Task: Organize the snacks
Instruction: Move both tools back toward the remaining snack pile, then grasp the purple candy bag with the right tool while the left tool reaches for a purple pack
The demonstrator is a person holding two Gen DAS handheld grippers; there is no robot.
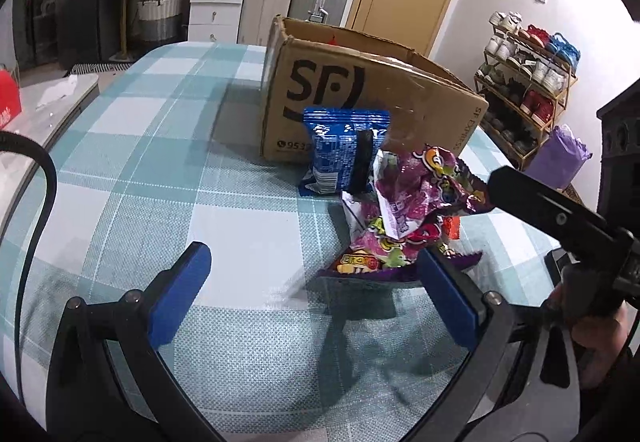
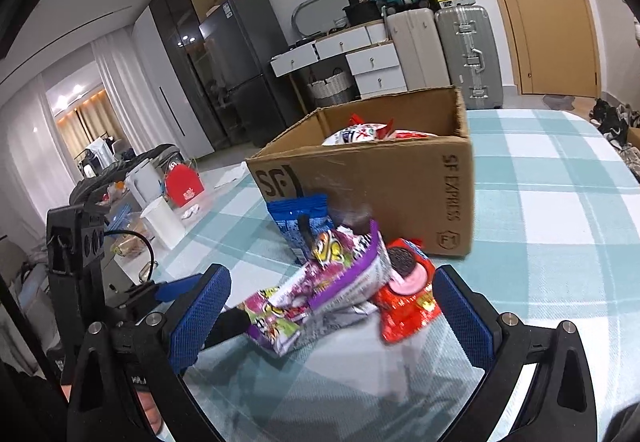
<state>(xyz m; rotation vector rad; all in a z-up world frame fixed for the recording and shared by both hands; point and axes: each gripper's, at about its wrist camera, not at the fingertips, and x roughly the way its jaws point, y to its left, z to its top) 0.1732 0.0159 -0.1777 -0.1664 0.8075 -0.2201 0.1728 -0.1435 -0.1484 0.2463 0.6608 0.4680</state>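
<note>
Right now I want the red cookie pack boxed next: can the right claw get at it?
Probably yes. The right claw is open, and the red cookie pack lies just inside its right finger, though a purple snack bag overlaps its left edge.

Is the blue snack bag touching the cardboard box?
Cannot tell. In both wrist views the blue bag overlaps the box front, so neither shows contact or a gap plainly.

The crumpled purple candy packets (image 2: 320,290) between the right claw's pads are motion-blurred, their print unreadable. Beyond them, the red cookie packet (image 1: 451,223) is mostly hidden in the left view. The brown cardboard box (image 1: 360,98) conceals its contents there.
</note>
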